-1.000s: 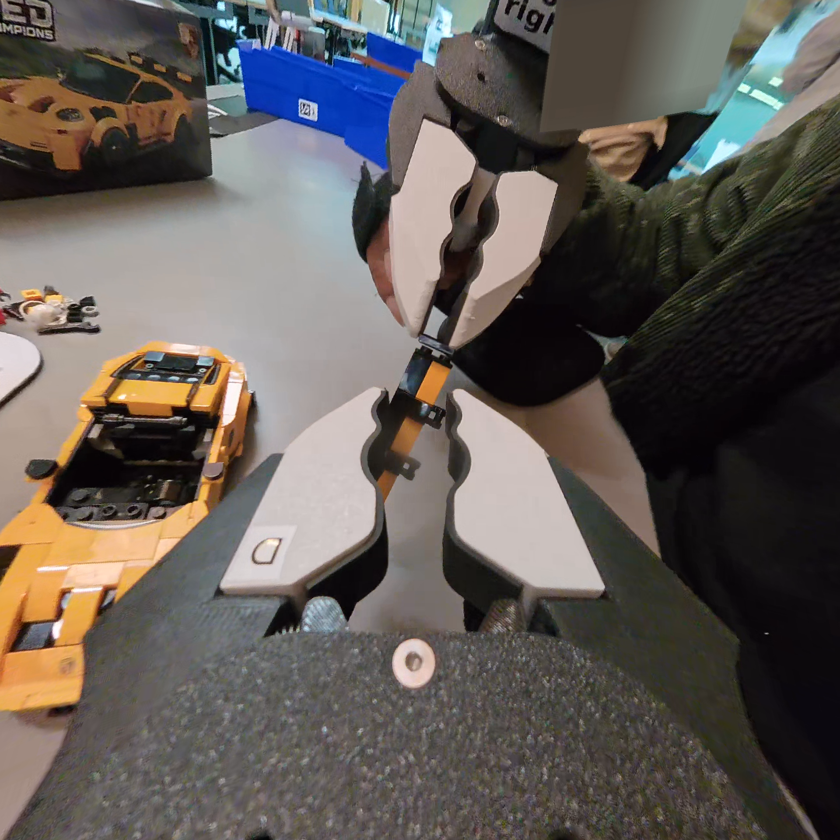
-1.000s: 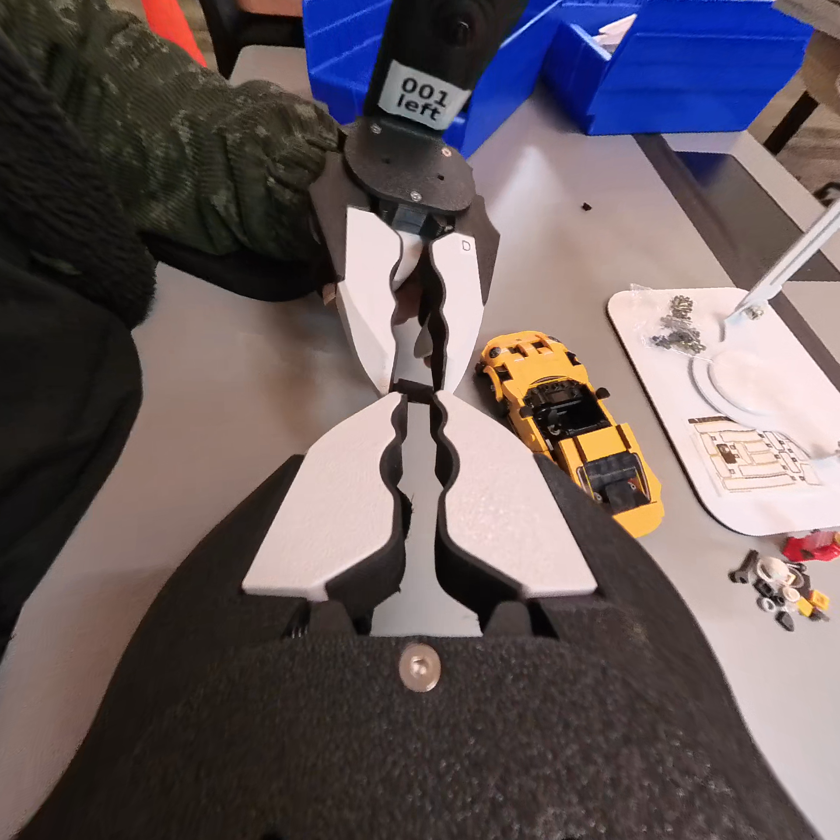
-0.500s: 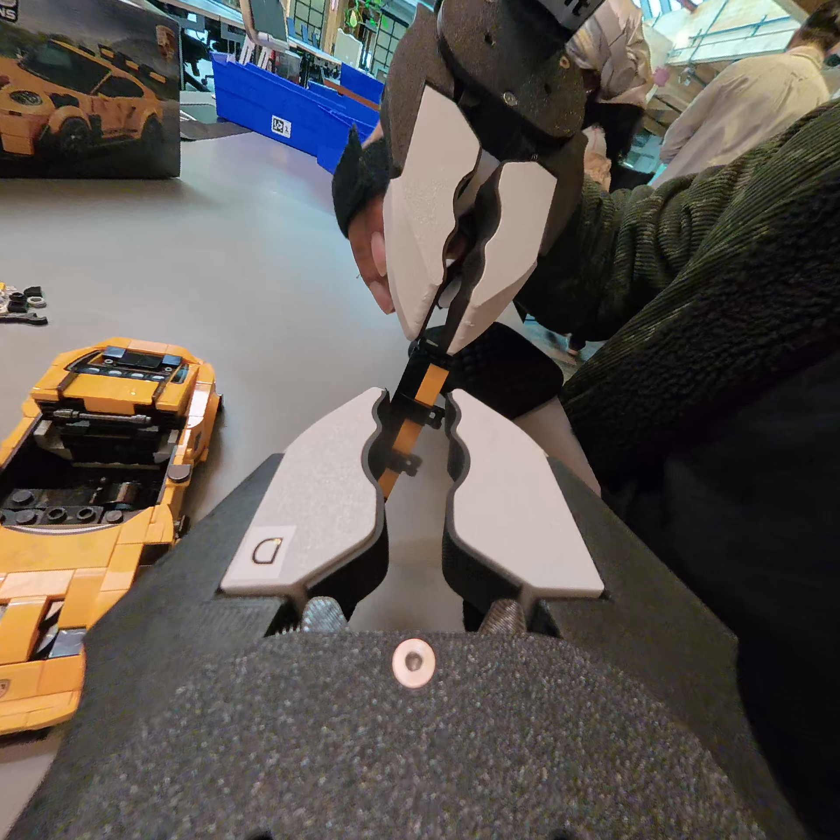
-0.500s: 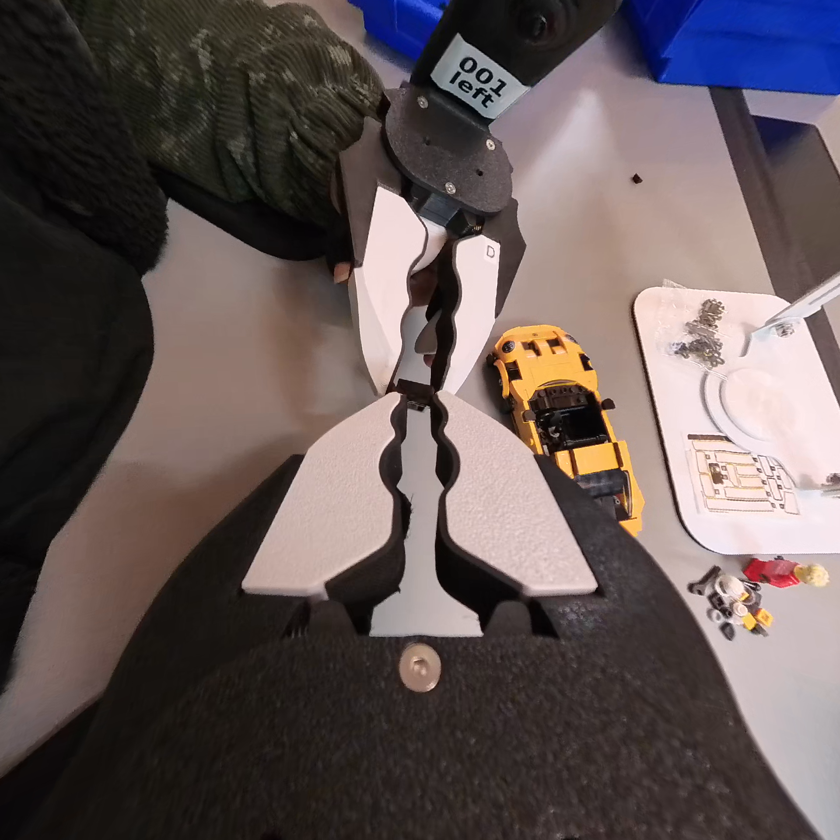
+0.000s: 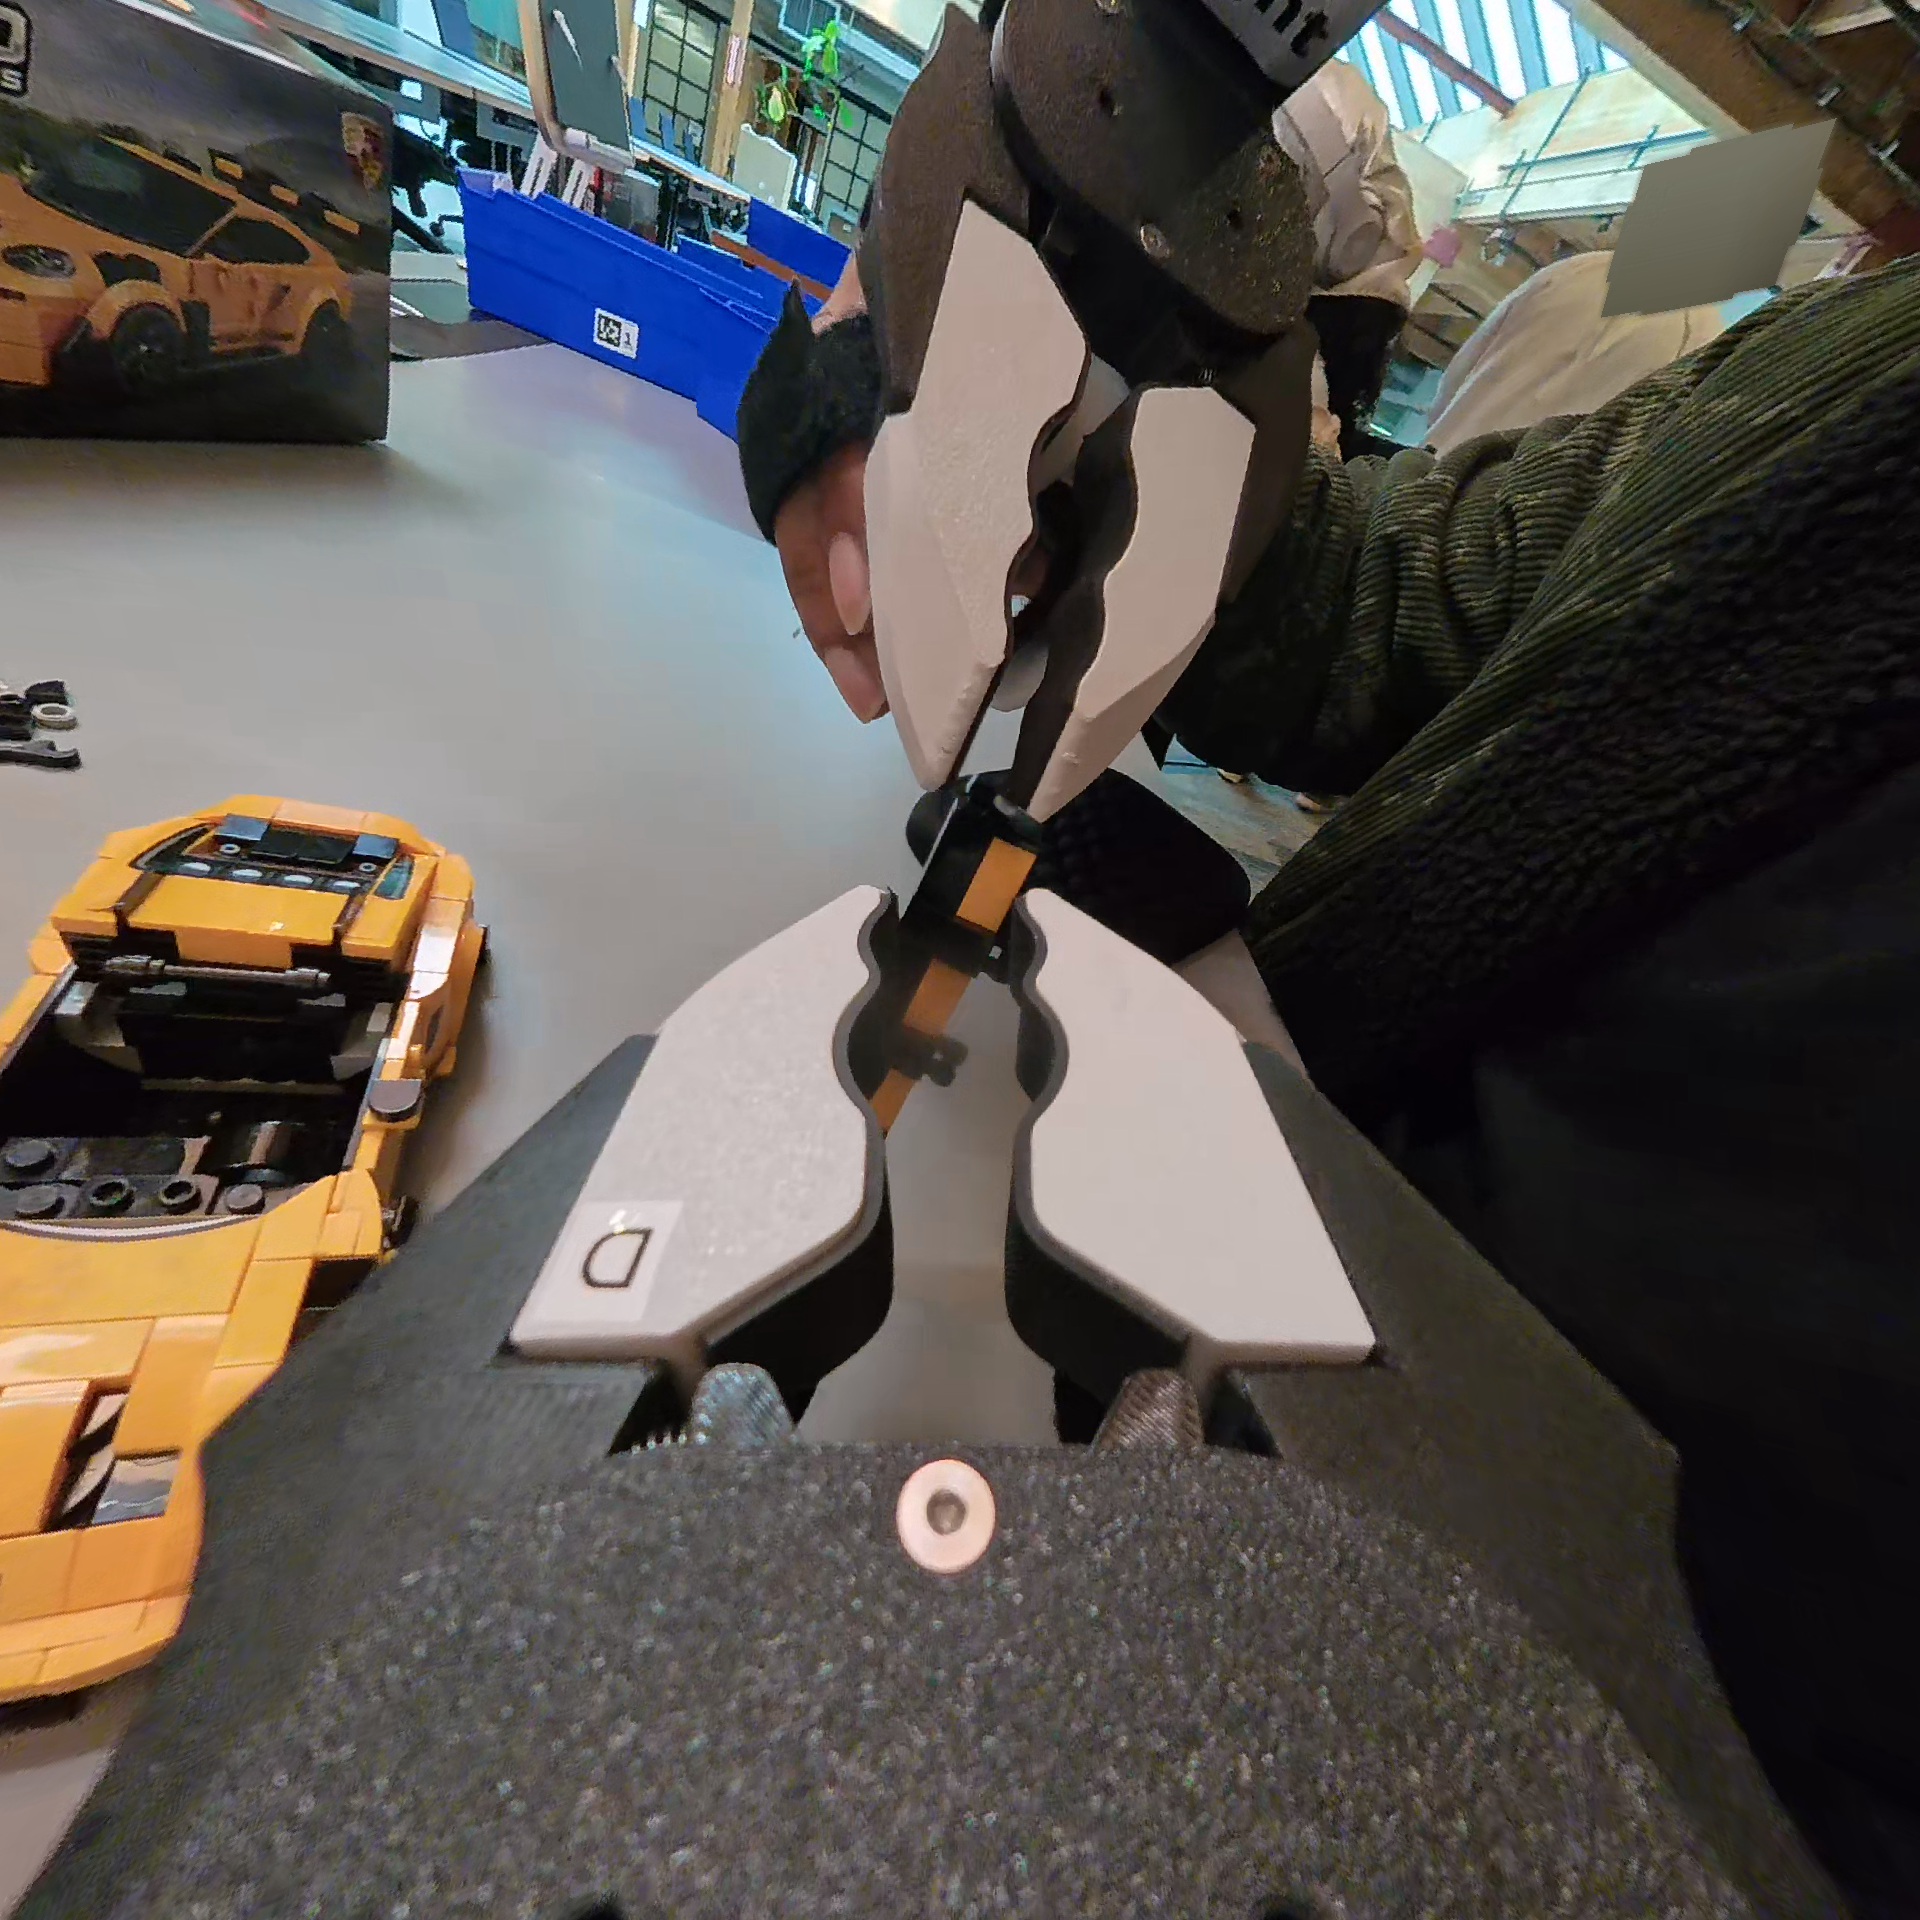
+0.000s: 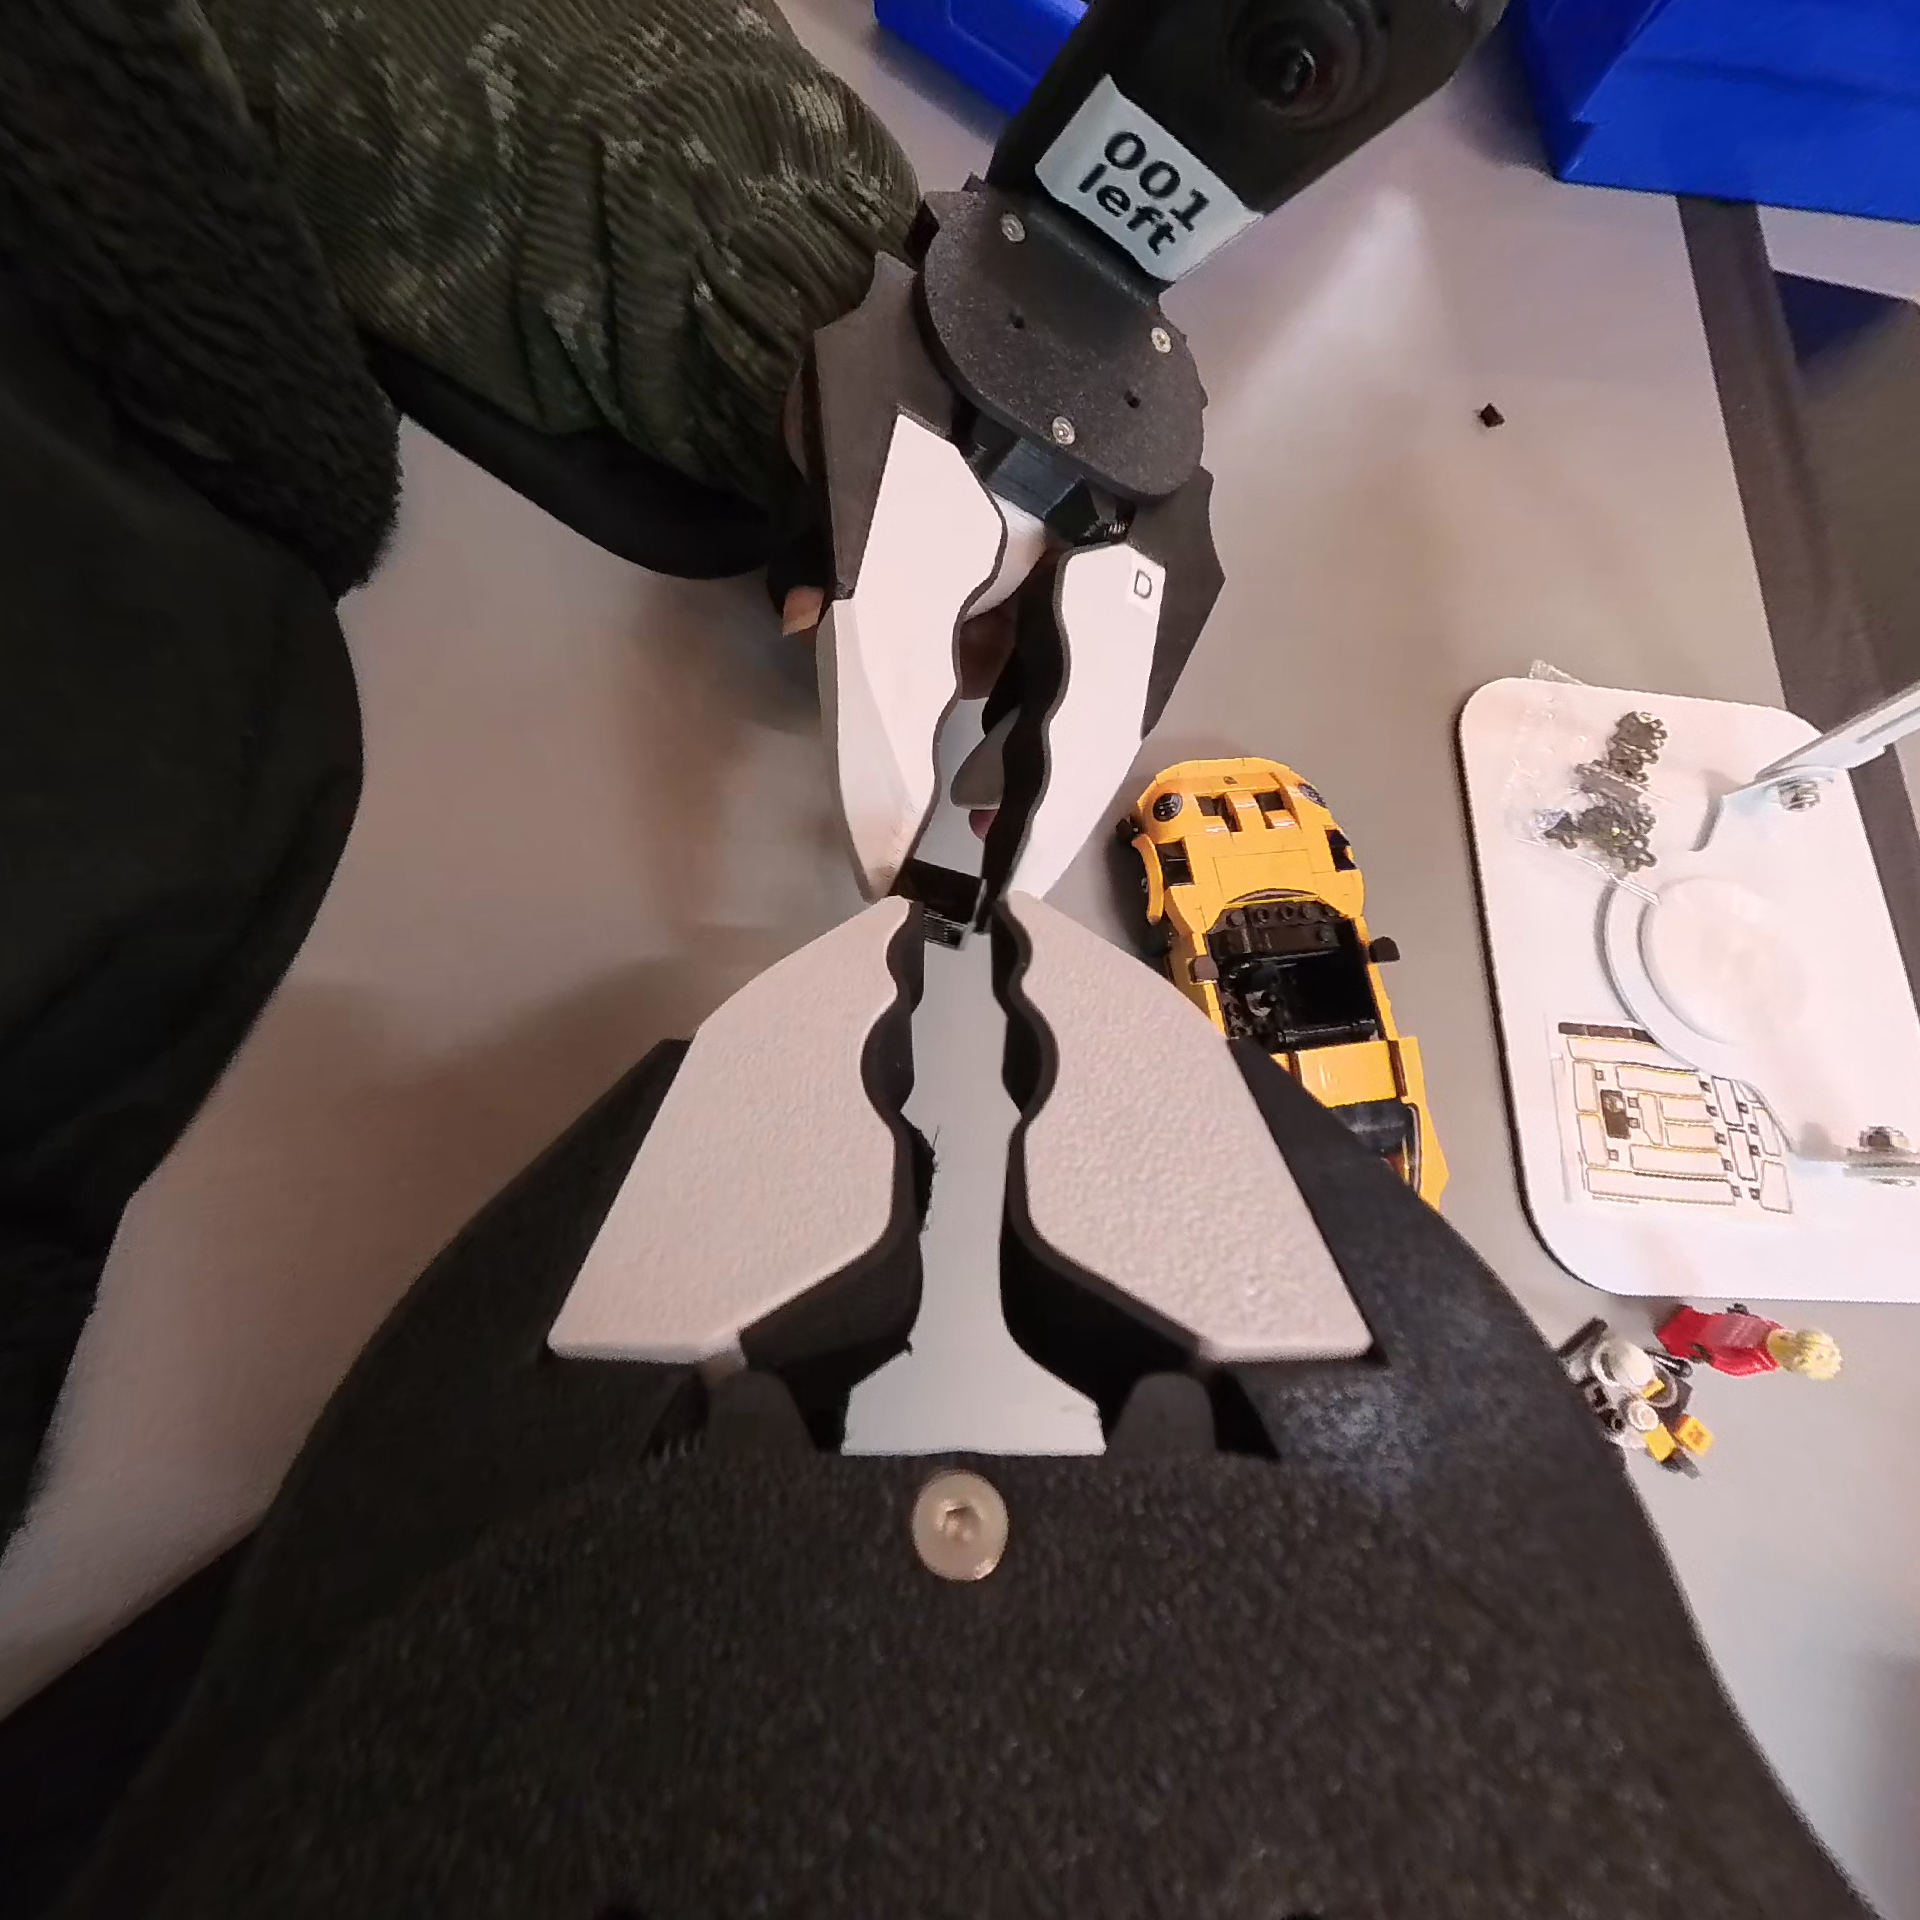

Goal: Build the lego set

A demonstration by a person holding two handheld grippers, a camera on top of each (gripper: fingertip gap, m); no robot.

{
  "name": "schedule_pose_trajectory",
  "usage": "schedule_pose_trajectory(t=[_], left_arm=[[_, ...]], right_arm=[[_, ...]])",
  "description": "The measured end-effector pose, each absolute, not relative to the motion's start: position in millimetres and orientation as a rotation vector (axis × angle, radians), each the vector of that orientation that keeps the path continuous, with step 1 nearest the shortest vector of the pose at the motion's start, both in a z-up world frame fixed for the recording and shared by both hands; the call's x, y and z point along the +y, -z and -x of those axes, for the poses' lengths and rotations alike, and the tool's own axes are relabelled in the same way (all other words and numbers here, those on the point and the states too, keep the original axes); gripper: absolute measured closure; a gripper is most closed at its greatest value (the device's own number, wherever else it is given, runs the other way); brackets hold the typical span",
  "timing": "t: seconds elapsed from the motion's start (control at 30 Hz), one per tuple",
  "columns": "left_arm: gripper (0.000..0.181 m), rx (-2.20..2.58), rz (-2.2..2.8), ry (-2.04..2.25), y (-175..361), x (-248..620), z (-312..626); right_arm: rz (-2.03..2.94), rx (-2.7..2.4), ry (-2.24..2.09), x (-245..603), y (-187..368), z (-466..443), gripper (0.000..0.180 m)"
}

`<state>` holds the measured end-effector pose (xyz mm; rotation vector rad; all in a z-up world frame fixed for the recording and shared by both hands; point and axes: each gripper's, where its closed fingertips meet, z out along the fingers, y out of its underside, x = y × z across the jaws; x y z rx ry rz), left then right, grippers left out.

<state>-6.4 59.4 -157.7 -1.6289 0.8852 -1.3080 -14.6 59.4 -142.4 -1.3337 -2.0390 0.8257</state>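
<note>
Right gripper (image 6: 951, 914) and left gripper (image 6: 951, 883) tip to tip on black piece (image 6: 948, 902), yellow car (image 6: 1273, 935) beside

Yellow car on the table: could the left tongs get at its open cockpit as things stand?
Probably not right away. The left tongs are shut on an orange-and-black piece that the right tongs also pinch. The yellow car lies uncovered beside them, so the path looks free once the piece is released.

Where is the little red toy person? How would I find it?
Find the yellow toy car on the grey table, then the white mat beside it. Just below the mat's lower edge lies the toy person: the only red piece, yellow-haired, beside a small pile of loose bits.
</note>
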Motion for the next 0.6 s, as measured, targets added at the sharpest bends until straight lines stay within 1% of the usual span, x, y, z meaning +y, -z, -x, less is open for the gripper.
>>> schedule_pose_trajectory(t=[0.2, 0.33, 0.43, 0.6], left_arm=[[0.161, 0.876, 1.616, 1.339, 154.5, 58.0, 6.5], [0.161, 0.850, 1.604, 1.389, 149.2, 57.5, 8.2], [0.161, 0.850, 1.605, 1.417, 144.5, 56.1, 10.6], [0.161, 0.877, 1.634, 1.478, 138.6, 51.8, 13.1]], right_arm=[[1.315, -2.026, -0.844, 58.7, 136.5, 15.0, 0.165], [1.213, -1.968, -0.832, 58.2, 124.3, 15.3, 0.162], [1.053, -1.897, -0.721, 57.4, 117.4, 15.0, 0.159], [0.724, -1.860, -0.395, 44.5, 114.4, 21.4, 0.152]])
